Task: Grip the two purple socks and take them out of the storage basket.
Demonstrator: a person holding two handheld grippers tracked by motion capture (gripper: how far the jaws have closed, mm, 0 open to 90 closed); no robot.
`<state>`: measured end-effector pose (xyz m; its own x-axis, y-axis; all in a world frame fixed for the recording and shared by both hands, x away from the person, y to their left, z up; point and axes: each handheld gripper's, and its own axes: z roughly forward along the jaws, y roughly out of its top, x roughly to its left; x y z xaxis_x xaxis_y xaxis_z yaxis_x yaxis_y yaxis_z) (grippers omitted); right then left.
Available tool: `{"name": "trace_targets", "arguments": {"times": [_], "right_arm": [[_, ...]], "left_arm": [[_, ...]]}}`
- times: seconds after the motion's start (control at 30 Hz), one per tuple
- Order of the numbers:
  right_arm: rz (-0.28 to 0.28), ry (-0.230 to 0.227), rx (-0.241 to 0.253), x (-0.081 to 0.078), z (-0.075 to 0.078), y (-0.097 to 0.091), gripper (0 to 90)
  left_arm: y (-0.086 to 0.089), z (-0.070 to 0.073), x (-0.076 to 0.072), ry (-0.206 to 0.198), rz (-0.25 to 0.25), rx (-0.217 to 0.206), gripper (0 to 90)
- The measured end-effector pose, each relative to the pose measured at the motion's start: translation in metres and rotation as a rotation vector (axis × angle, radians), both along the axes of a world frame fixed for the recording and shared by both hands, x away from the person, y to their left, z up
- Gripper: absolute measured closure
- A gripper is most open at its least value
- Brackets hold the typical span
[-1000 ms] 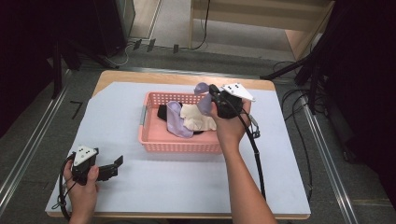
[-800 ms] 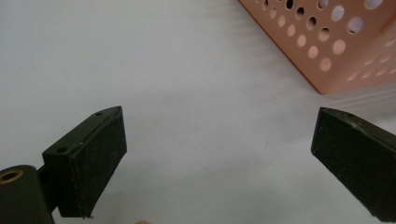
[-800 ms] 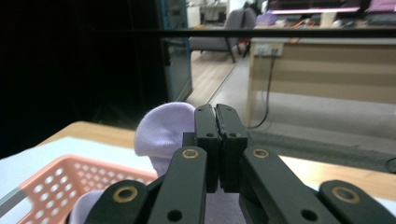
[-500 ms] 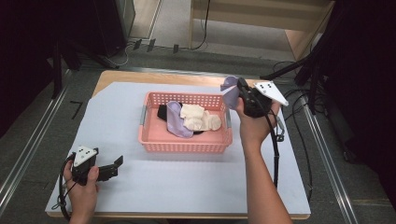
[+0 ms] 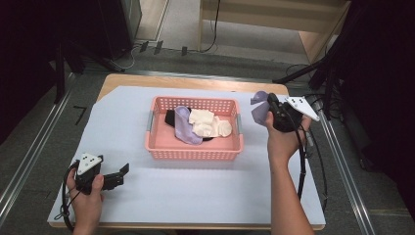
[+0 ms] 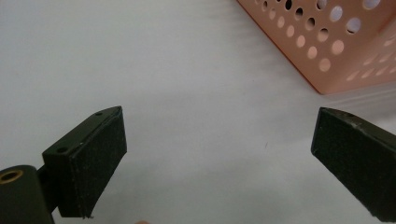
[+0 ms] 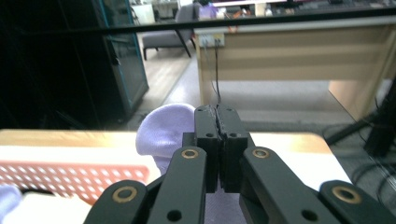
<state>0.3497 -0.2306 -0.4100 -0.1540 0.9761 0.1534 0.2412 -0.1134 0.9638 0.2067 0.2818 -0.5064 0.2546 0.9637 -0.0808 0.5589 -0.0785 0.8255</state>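
Now the right gripper [image 5: 270, 105], jaws clamped on a purple sock [image 5: 258, 108] beside the basket [image 5: 193, 152], should lower it flat onto the table [image 5: 195, 196]; left jaws apart.

The high view looks down on the table [image 5: 147, 205]. Both gripper views sit low and close, sharing the pink basket [image 5: 193, 147] [image 6: 327, 51] [image 7: 70, 179].

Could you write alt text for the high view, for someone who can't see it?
A person's right gripper holds a lilac sock just right of a pink basket holding lilac, cream and black socks. The left gripper rests open on the white-covered table.
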Motion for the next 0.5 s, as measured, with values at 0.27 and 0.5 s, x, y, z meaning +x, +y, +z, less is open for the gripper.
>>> {"name": "trace_targets", "arguments": {"times": [0.27, 0.5], "right_arm": [[-0.034, 0.091, 0.025, -0.003, -0.034, -0.013, 80.3], [0.008, 0.055, 0.051, -0.008, -0.030, 0.001, 63.4]], "left_arm": [[0.000, 0.000, 0.000, 0.000, 0.000, 0.002, 4.2], [0.000, 0.000, 0.000, 0.002, -0.001, 0.003, 4.2]]}}
